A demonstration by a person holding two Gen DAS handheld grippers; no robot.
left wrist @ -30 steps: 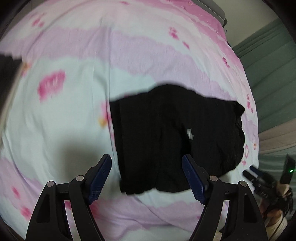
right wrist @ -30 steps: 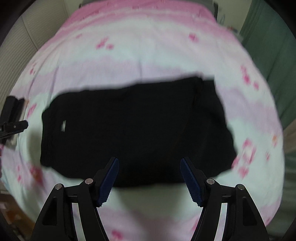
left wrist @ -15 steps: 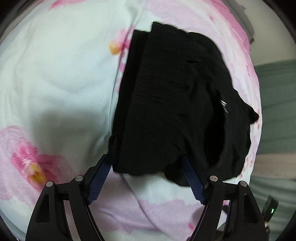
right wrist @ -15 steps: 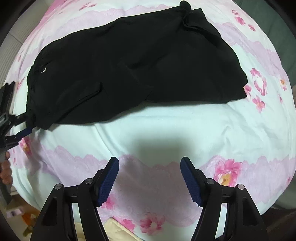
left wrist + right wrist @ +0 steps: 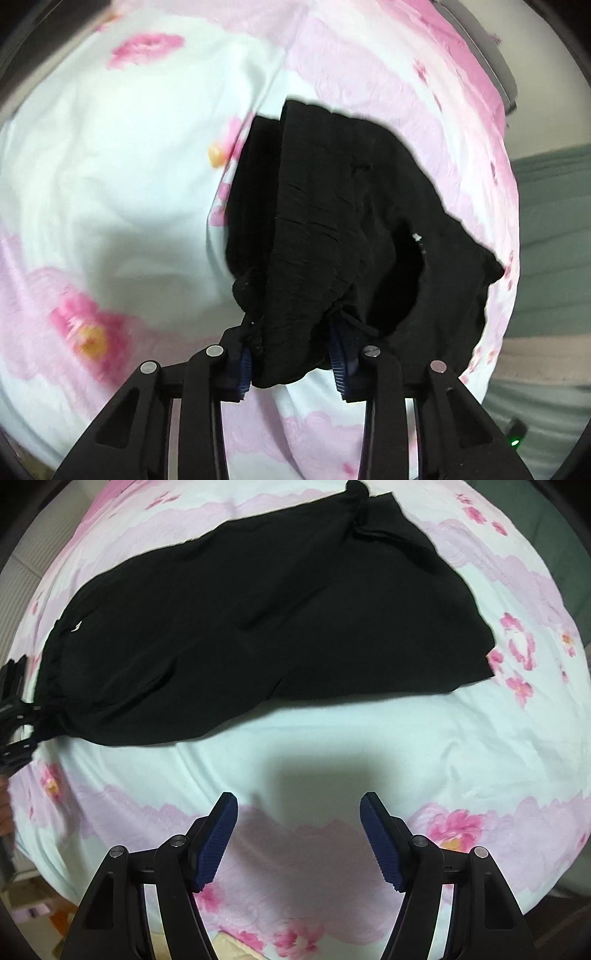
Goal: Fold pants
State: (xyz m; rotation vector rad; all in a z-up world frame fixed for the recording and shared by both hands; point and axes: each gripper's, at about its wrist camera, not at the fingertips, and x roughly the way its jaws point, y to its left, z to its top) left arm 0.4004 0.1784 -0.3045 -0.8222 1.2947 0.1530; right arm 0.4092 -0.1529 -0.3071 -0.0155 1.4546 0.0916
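Black pants (image 5: pixel 332 221) lie on a pink-and-white flowered bed sheet (image 5: pixel 110 184). The jaws of my left gripper (image 5: pixel 291 354) are closing, and the gathered waistband is bunched between the blue pads and pressed by them. In the right wrist view the pants (image 5: pixel 258 627) stretch across the bed, with the waistband at the left and the leg ends at the right. A small white logo (image 5: pixel 76 627) shows near the waist. My right gripper (image 5: pixel 299 834) hangs open over bare sheet (image 5: pixel 369 757), in front of the pants, with nothing between its fingers. The left gripper (image 5: pixel 14 709) shows at the waistband's end.
A green curtain (image 5: pixel 554 221) hangs beyond the bed's right side, and a grey headboard (image 5: pixel 491 55) is at the far end. The bed's near edge curves along the bottom of the right wrist view, with floor clutter (image 5: pixel 33 904) below left.
My left gripper dropped onto the waistband and its jaws narrowed around it, bunching the cloth. My right gripper sank towards the sheet in front of the pants and stayed open.
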